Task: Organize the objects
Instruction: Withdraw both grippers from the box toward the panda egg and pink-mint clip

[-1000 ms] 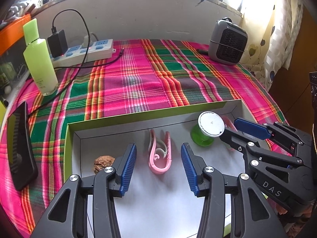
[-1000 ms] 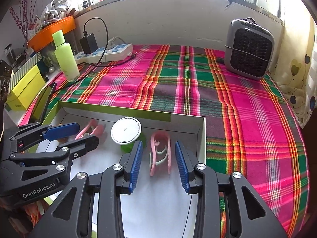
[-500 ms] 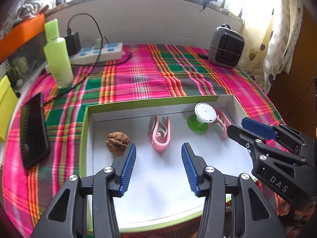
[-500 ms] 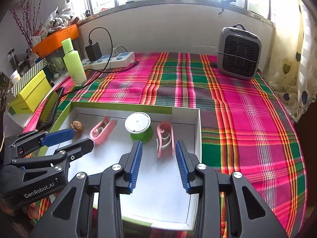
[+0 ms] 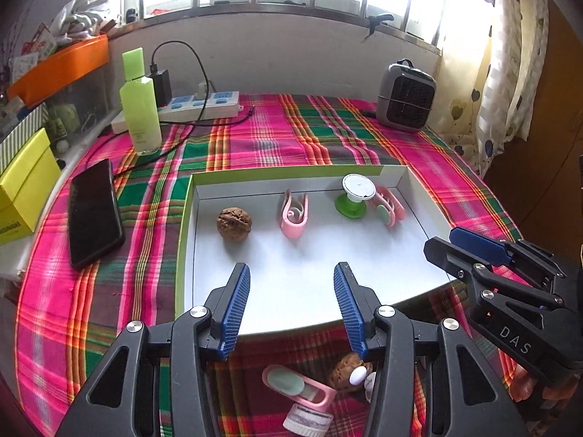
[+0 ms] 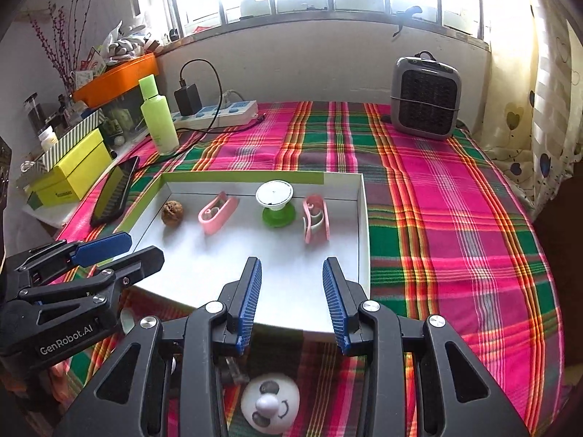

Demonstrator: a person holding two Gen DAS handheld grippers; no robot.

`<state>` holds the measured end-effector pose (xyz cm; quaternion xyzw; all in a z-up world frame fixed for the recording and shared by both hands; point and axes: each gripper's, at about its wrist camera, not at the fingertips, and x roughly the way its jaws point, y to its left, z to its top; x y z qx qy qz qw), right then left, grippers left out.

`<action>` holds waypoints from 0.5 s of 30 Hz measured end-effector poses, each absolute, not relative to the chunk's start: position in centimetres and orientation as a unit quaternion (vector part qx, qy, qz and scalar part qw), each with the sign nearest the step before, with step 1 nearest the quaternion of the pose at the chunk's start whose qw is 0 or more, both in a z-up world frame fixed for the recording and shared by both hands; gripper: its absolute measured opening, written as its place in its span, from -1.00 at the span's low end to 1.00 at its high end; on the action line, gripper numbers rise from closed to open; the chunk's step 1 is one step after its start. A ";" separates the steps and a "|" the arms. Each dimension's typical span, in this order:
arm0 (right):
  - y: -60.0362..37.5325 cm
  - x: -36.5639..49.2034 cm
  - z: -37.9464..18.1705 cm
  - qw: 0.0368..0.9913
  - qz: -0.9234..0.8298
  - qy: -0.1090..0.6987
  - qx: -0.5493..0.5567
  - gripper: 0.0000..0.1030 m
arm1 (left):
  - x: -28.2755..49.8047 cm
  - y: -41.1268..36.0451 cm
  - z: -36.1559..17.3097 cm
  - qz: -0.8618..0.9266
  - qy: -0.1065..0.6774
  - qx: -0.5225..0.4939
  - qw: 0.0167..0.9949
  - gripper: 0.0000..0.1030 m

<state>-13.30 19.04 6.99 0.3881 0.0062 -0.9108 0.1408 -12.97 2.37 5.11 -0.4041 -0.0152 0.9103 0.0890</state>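
In the white tray [image 5: 419, 211] on the plaid table [image 5: 255, 134] we see, left to right, a walnut [image 5: 234, 224], a pink clip [image 5: 294, 214] lying lengthwise away from us with its rounded end nearest, a green spool [image 5: 352, 200] standing upright, and a second pink clip [image 5: 388, 207] angled toward the tray's right wall. Our left claw [image 5: 291, 302] and right claw [image 6: 292, 300] are both released, gripping nothing. Since a second ago both have pulled back and up; more clutter, perhaps another walnut [image 5: 346, 367], now shows under them.
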 end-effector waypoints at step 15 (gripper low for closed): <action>19.2 -7.6 7.4 0.139 -0.919 0.008 0.370 -0.29 | -6.9 1.9 5.1 0.920 -0.011 -0.382 0.086 -0.09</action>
